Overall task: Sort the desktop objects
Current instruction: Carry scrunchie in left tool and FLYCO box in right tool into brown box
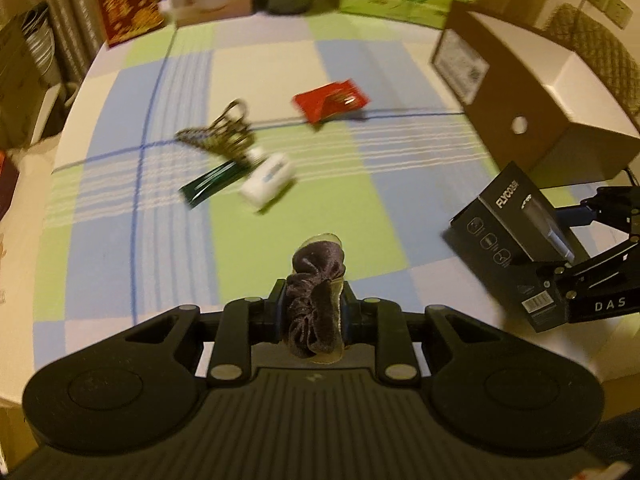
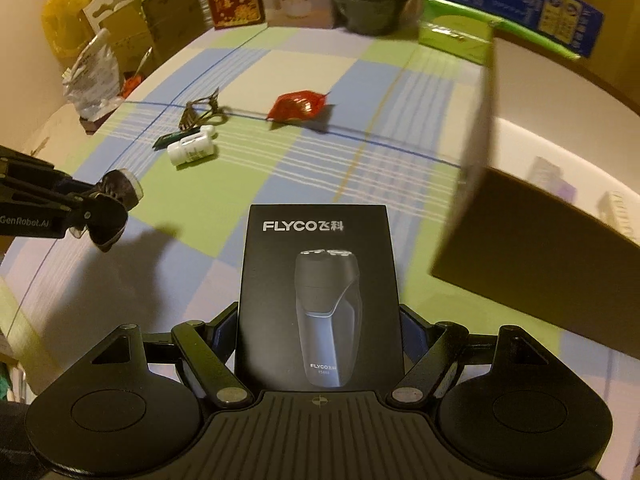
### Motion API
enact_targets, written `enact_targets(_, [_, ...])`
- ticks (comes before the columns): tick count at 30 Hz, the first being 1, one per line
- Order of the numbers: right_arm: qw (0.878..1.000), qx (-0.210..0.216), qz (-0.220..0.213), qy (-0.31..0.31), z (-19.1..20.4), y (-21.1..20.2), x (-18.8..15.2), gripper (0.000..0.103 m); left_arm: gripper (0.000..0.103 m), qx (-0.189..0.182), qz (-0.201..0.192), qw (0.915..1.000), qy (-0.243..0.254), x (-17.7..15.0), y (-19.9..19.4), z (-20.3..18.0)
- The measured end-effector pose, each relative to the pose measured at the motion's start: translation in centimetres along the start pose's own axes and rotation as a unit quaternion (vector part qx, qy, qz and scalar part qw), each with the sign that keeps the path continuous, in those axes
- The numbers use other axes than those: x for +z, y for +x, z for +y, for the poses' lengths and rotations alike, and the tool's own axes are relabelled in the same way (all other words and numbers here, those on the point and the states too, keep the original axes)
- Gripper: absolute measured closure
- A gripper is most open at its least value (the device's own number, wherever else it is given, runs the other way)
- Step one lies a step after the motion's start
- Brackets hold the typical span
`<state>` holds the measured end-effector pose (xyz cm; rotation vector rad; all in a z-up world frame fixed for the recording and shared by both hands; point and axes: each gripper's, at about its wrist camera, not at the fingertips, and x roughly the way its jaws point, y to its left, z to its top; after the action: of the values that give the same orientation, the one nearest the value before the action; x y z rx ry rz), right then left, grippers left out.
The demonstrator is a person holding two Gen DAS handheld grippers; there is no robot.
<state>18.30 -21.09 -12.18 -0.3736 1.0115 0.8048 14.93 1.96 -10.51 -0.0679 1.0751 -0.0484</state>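
Checked tablecloth [image 1: 280, 208], clutter upper left. Left gripper [image 1: 314, 312] pinched tight on velvet scrunchie [image 1: 316, 280]; right gripper [image 2: 318, 344] spread wide, clamping shaver box [image 2: 318, 280]. Risk: box clips open cardboard box [image 2: 540, 248] at right, slips.

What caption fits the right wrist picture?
Right gripper carries a black shaver box above the checked tablecloth.

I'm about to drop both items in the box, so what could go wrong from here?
The shaver box is held only at its lower end by the right gripper, so it could tip or twist out. The velvet scrunchie in the left gripper is soft and might slip. Both grippers approaching the open cardboard box together could collide.
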Motion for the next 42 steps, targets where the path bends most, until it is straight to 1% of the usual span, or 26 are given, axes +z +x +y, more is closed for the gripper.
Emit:
enact_targets(7, [0.999, 0.002, -0.022, 0.031, -4.5, -4.7, -1.9, 0.027, 0.083, -0.027, -0.025, 0.9988, 0.032, 1.7, -1.1, -4.7])
enact_targets(14, [0.996, -0.015, -0.056, 0.072, -9.5, -10.0, -3.4, 0.027, 0.083, -0.059, -0.055, 0.9947, 0.064, 4.0, -2.2, -9.6])
enact_targets(19, [0.991, -0.031, -0.089, 0.093, -12.7, -13.4, -3.5, 0.027, 0.083, -0.080, -0.079, 0.9900, 0.085, 6.0, -3.0, -12.8])
enact_targets(24, [0.987, -0.048, -0.119, 0.101, -16.2, -15.7, -2.7, 0.027, 0.083, -0.093, -0.101, 0.9847, 0.108, 8.5, -3.1, -15.9])
enact_targets(30, [0.983, -0.076, -0.140, 0.087, -20.1, -16.5, -0.2, 0.027, 0.083, -0.095, -0.121, 0.9796, 0.129, 11.8, -2.2, -19.6])
enact_targets(34, [0.982, -0.090, -0.148, 0.075, -22.8, -16.0, 1.9, 0.027, 0.083, -0.094, -0.129, 0.9771, 0.141, 14.0, -1.1, -21.9])
enact_targets(37, [0.982, -0.100, -0.145, 0.072, -24.9, -15.0, 3.2, 0.027, 0.083, -0.088, -0.130, 0.9770, 0.144, 15.8, 0.2, -23.3])
enact_targets(42, [0.984, -0.105, -0.126, 0.072, -28.1, -12.5, 5.2, 0.027, 0.083, -0.073, -0.114, 0.9818, 0.134, 19.3, 3.4, -24.7])
